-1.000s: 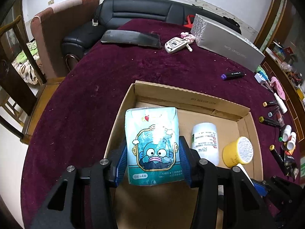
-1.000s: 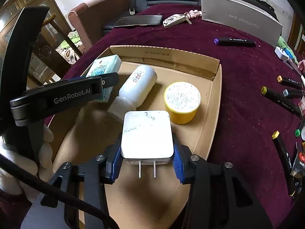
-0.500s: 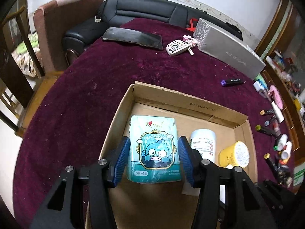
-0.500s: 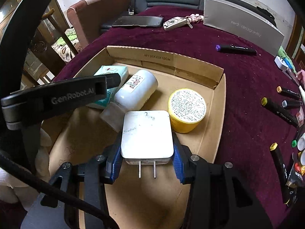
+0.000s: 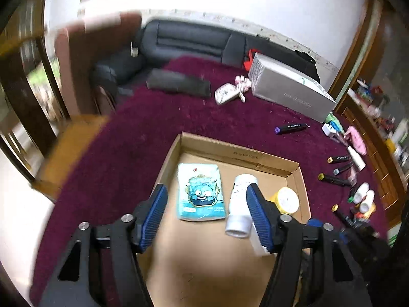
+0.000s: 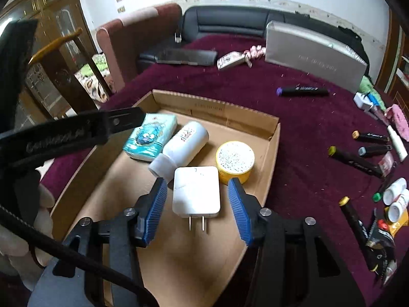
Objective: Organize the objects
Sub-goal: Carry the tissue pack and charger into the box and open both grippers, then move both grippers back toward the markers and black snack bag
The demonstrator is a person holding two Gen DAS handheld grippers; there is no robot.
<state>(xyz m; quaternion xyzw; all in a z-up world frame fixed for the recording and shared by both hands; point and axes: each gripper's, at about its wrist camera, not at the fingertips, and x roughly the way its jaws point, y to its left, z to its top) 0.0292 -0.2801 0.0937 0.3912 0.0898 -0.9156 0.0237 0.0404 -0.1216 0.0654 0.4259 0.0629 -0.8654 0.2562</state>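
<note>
A shallow cardboard box [image 5: 237, 151] [image 6: 212, 103] lies on the maroon cloth. Inside it lie a light-blue tissue pack [image 5: 200, 192] [image 6: 150, 136], a white bottle [image 5: 241, 204] [image 6: 184, 144] on its side, a yellow jar [image 5: 287, 200] [image 6: 235, 161] and a white plug charger [image 6: 196, 192]. My left gripper [image 5: 207, 217] hangs above the box, its jaws opening, pads clear of the tissue pack below. My right gripper [image 6: 196, 208] is opening too; the charger lies flat between its blue pads with a gap on each side.
Marker pens [image 6: 303, 91] [image 6: 354, 160], small bottles [image 6: 396, 197] and other bits lie on the cloth to the right. A grey carton [image 5: 291, 89], a keyring pouch [image 5: 226, 94] and a dark flat case [image 5: 179, 83] lie at the back. Sofa and chairs stand beyond.
Both grippers have let go: the tissue pack and the charger now rest in the box. The left gripper rose and pulled back, widening; the right one widened and lifted slightly.
</note>
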